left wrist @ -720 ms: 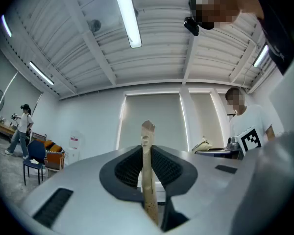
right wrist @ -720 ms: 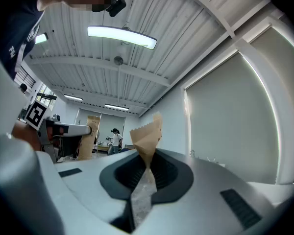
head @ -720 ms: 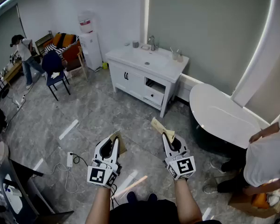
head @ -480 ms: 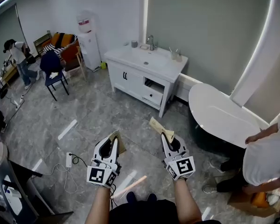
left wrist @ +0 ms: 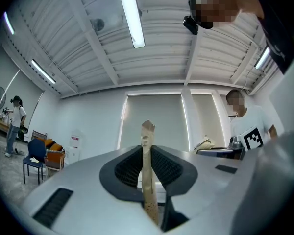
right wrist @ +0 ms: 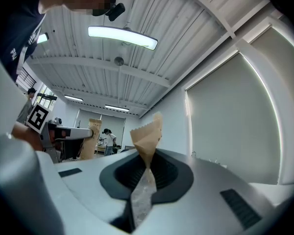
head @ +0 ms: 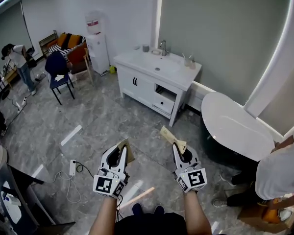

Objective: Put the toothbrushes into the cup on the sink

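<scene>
- Left gripper (head: 121, 150): fingers closed on a thin tan paper-wrapped toothbrush packet (left wrist: 146, 165), seen edge-on and standing upright between them.
- Right gripper (head: 179, 150): fingers closed on a second brown kraft-paper toothbrush packet (right wrist: 148, 140), its crumpled top flaring above the grip.
- White vanity surface with inset basin (head: 135, 60): stands against the far wall, well apart from both grippers. Small clear cup-like vessels (head: 188, 61) sit at its right rear corner, and which one is the target is too small to tell.
- Change over the last moment: the vanity has drifted only slightly in the head view and the grippers sit a little lower, with both packets still clamped.
- Meaning for the task: the carrying stage appears barely advanced. The grey marble floor (head: 103, 121) between person and sink remains to be crossed before either packet can be placed.
</scene>
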### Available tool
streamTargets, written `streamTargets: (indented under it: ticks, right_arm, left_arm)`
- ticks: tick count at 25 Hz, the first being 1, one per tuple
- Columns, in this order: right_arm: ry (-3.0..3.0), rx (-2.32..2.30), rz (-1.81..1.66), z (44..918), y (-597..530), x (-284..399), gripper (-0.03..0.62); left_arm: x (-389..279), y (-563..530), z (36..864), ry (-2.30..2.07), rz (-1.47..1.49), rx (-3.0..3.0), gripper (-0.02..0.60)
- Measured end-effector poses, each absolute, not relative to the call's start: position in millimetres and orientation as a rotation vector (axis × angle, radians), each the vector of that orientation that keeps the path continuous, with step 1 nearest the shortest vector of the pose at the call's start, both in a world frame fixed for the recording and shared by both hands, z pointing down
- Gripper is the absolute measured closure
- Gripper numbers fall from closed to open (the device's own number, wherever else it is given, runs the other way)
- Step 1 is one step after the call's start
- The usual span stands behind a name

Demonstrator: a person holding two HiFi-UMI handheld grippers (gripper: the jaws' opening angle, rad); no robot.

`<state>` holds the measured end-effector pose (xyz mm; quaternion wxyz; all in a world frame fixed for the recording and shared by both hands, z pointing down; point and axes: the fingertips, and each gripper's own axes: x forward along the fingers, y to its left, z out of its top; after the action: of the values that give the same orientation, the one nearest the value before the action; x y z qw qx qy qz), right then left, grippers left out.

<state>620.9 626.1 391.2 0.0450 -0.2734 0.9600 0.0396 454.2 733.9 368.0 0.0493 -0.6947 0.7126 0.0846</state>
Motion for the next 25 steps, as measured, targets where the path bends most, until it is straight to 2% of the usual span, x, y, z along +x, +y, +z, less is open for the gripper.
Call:
streamTargets:
  ticks: [16, 25]
  right_arm:
    - [2.929, -0.879, 0.103, 403.1, 633.1, 550.7, 0.545]
    - [2.939, -0.855, 0.089, 417.5, 570.8, 495.0, 0.545]
  left_arm:
    - [368.8, 739.1, 365.2, 2.139, 0.282, -2.097, 0.511]
    - [318.9, 674.4, 373.2, 2.143, 0.284, -2.090, 0.511]
